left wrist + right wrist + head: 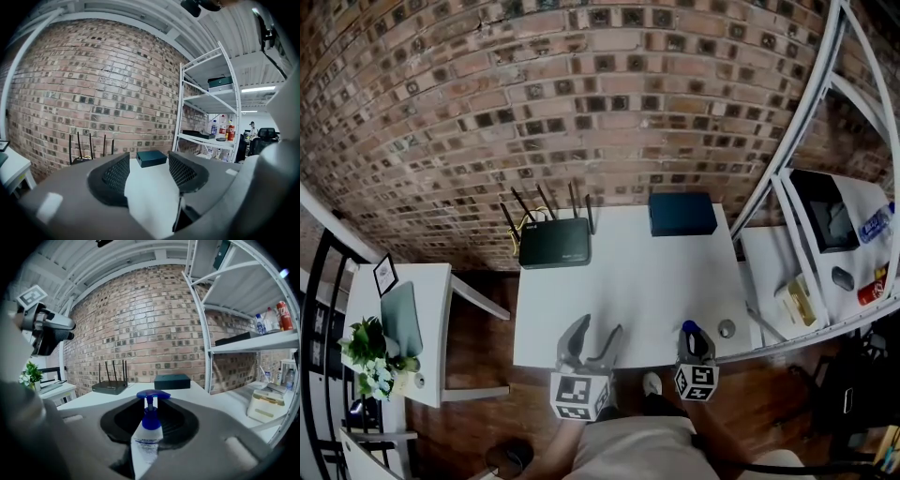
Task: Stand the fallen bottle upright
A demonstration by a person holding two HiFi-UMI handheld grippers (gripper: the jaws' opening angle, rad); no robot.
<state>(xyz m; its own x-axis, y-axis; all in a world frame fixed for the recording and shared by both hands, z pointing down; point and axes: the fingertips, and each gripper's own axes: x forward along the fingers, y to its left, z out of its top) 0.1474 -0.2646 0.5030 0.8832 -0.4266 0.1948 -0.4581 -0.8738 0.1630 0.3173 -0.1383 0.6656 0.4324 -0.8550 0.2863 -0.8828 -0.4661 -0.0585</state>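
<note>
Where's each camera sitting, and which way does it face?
Head view: on the person's head, facing down at the table; left gripper, right gripper, legs and a shoe show.
Left gripper view: on that gripper, along its open, empty jaws toward the wall.
Right gripper view: on that gripper, along jaws shut on the bottle; the left gripper shows at its left edge.
Shared: all three see the router and box.

The head camera is looking steeply down from above the tabletop [656,291]; both gripper cameras are looking low and level across it, all sharing the router [555,246], dark box [682,214] and brick wall [581,94].
</note>
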